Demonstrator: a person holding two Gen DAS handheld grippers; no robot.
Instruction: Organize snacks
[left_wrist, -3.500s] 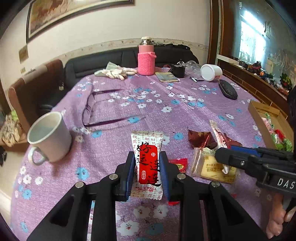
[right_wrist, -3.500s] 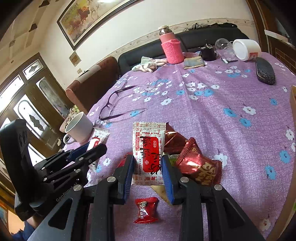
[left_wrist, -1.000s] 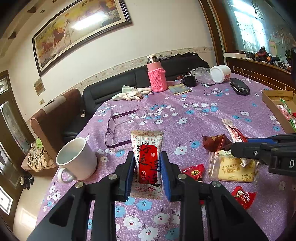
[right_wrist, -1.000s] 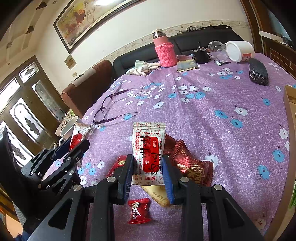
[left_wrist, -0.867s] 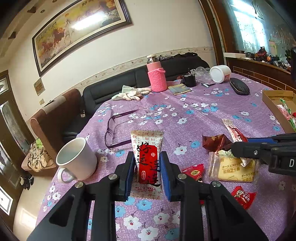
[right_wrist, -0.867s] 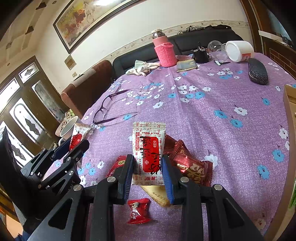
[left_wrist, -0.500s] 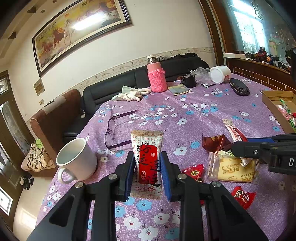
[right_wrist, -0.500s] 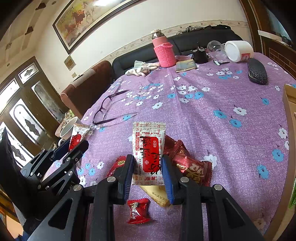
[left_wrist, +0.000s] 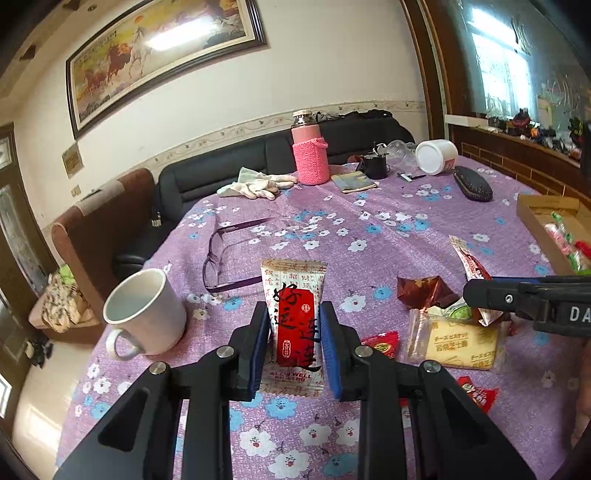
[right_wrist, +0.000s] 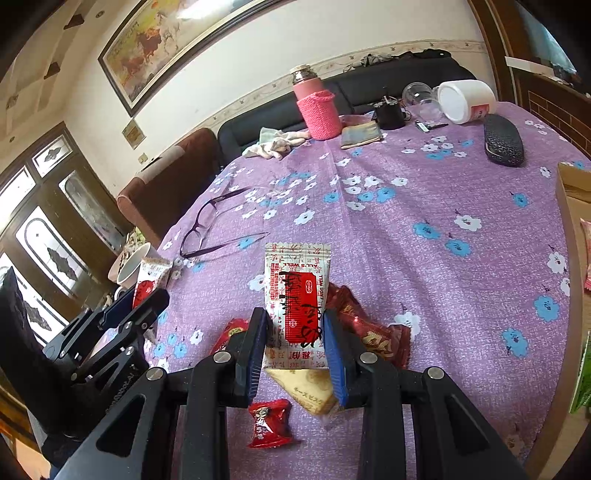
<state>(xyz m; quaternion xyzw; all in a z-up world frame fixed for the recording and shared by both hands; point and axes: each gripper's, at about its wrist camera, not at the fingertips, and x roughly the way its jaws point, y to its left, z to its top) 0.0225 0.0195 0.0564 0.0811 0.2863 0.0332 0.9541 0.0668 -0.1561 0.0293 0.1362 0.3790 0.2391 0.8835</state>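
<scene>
My left gripper (left_wrist: 294, 341) is shut on a white snack packet with a red label (left_wrist: 294, 317), held upright above the purple flowered tablecloth (left_wrist: 332, 229). My right gripper (right_wrist: 297, 341) is shut on a second packet of the same kind (right_wrist: 297, 295), also lifted off the cloth. In the left wrist view the right gripper (left_wrist: 476, 291) reaches in from the right with its packet (left_wrist: 468, 260). In the right wrist view the left gripper (right_wrist: 142, 299) shows at the left. Loose snacks lie below: a biscuit pack (left_wrist: 456, 341), dark red wrappers (right_wrist: 369, 334) and small red candies (right_wrist: 267, 424).
A white mug (left_wrist: 146, 314) stands at the near left. Purple glasses (left_wrist: 221, 254) lie mid-table. A cardboard box (left_wrist: 546, 221) with snacks sits at the right edge. At the back are a pink flask (left_wrist: 309, 155), white gloves (left_wrist: 258, 184), a dark case (left_wrist: 472, 182) and a tipped white jar (left_wrist: 436, 155).
Over the last second nothing has visibly moved. Compared with the oldest frames, both grippers have lifted higher above the table with their packets still held.
</scene>
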